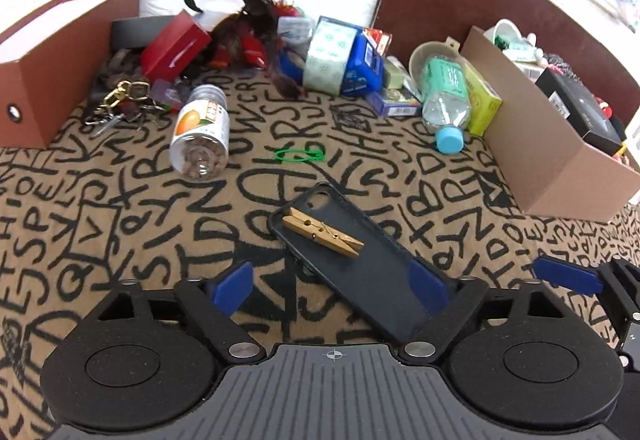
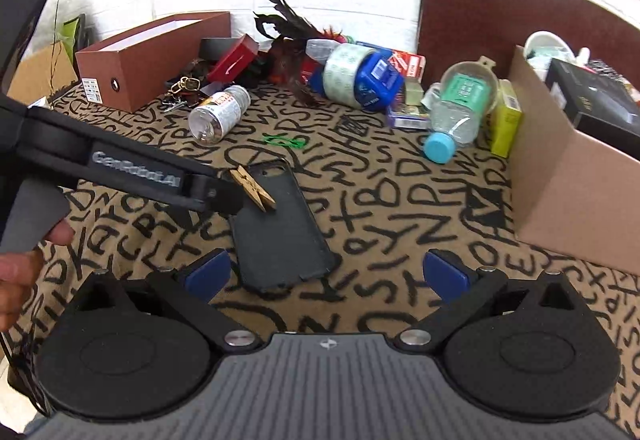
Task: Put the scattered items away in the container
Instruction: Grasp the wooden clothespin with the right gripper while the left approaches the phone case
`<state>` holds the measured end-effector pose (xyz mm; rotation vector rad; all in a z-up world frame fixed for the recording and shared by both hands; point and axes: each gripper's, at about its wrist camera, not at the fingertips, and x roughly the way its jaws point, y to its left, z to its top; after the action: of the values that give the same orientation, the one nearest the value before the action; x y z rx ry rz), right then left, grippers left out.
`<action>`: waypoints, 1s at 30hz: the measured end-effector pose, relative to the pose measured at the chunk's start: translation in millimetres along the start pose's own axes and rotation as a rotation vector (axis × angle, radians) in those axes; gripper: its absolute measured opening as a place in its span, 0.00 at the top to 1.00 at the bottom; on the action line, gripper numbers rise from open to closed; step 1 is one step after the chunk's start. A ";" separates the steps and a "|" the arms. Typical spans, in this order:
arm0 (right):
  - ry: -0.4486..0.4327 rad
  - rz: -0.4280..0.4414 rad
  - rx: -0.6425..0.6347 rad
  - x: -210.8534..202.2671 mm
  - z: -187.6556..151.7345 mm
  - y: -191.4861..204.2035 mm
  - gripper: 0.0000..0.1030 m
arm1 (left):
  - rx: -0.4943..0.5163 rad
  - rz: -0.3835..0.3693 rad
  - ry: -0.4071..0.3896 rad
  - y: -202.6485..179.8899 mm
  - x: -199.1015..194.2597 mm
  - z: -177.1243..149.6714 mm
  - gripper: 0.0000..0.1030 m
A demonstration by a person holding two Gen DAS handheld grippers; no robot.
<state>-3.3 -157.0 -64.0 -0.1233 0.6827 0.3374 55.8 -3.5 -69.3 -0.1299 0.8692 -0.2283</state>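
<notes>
Most of the clutter is still out. From the left: keys (image 1: 120,104), a pill bottle (image 1: 202,132), a green band (image 1: 299,155), then the phone case (image 1: 360,260) with a clothespin (image 1: 323,233) lying on it.

The cardboard box (image 1: 552,160) at the right already holds some things, its contents partly cut off.

The left gripper (image 1: 332,290) is spread over the case; the right gripper (image 2: 326,272) is spread too, holding nothing.

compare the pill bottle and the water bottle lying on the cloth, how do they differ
The pill bottle is short and stubby with an orange-fruit label; the water bottle is longer with a green label. The pill bottle has a clear cap, the water bottle a light blue one. The pill bottle lies apart on the patterned cloth; the water bottle rests beside a yellow-green box. Both are clear plastic, capped and lying on their sides.
</notes>
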 end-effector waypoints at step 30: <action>0.069 0.122 -0.028 65.5 33.1 2.0 0.87 | -0.079 -0.013 0.059 37.7 24.4 12.4 0.35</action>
<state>63.1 -130.5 -80.2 -0.1206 0.7556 0.4616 86.0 27.2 -87.1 -0.2035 0.9368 -0.2105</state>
